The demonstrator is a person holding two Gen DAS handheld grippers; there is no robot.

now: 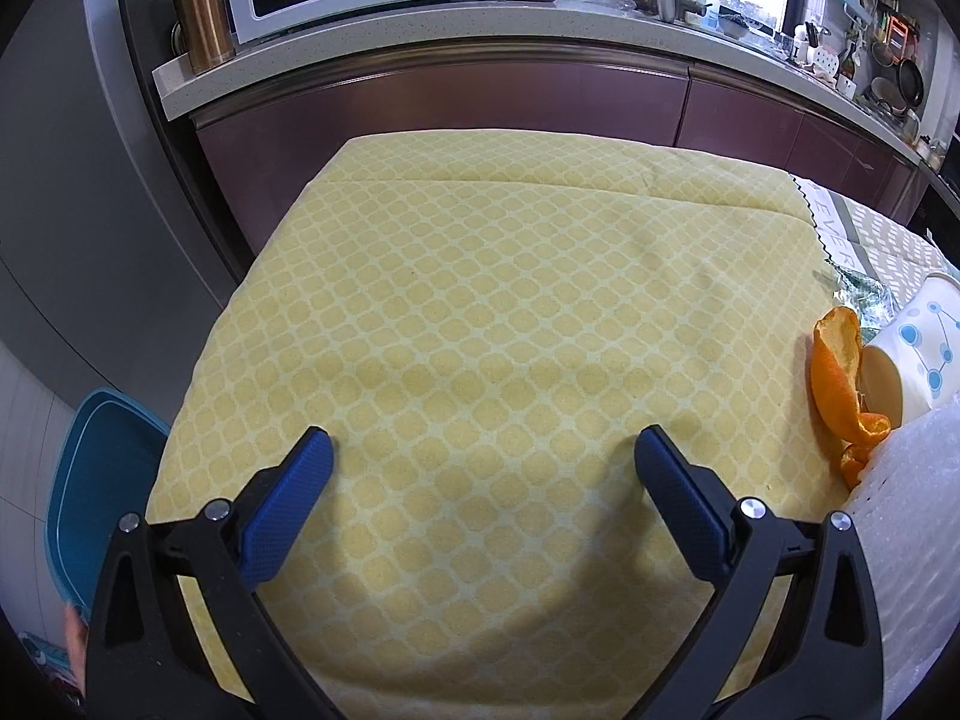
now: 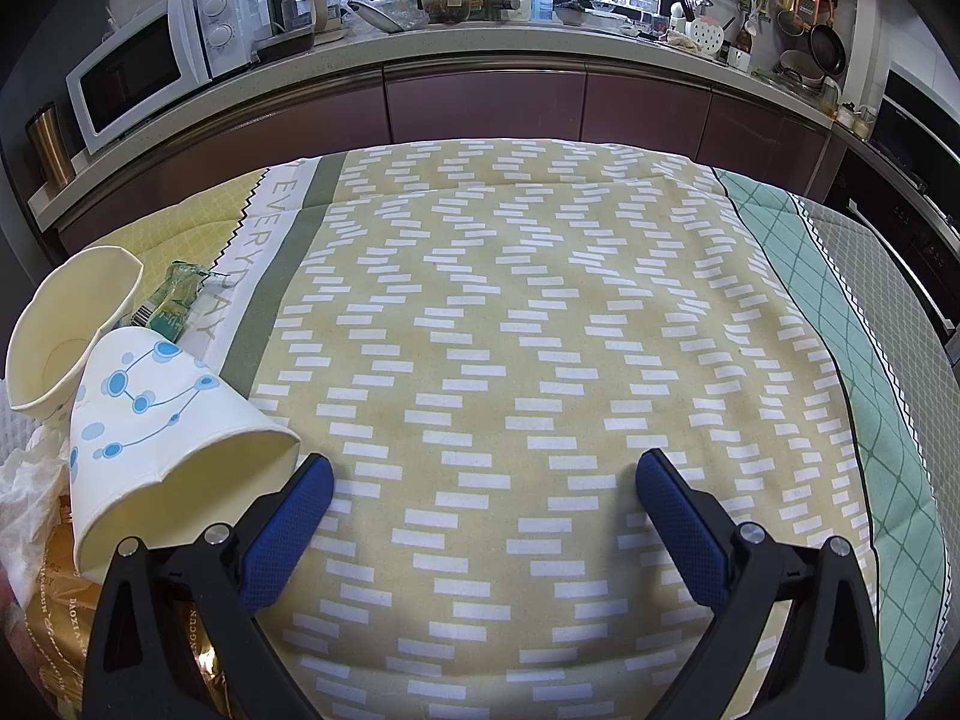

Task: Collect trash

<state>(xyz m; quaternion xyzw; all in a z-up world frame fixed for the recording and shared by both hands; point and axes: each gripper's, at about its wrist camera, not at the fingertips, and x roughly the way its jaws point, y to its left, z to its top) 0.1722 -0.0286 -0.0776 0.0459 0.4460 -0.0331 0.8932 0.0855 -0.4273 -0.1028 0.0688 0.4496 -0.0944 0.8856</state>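
Observation:
In the left wrist view my left gripper (image 1: 483, 444) stands open over a yellow patterned cloth (image 1: 480, 300), nothing between its fingers. Orange peel (image 1: 840, 372) and a tipped paper cup (image 1: 912, 354) lie at the right edge, beside a sheet of bubble wrap (image 1: 912, 516). In the right wrist view my right gripper (image 2: 485, 471) is open above the striped cloth (image 2: 540, 330). A crushed paper cup with blue dots (image 2: 174, 426) lies just left of its left finger, with a second cup (image 2: 66, 330), a clear green wrapper (image 2: 177, 300), crumpled tissue (image 2: 30, 480) and a gold wrapper (image 2: 54, 600) behind and below.
A blue bin (image 1: 102, 480) stands on the floor left of the table. Behind the table runs a kitchen counter (image 2: 480, 54) with a microwave (image 2: 138, 72), a copper tumbler (image 1: 201, 6), bottles and pans. An oven front (image 2: 912, 180) is at the right.

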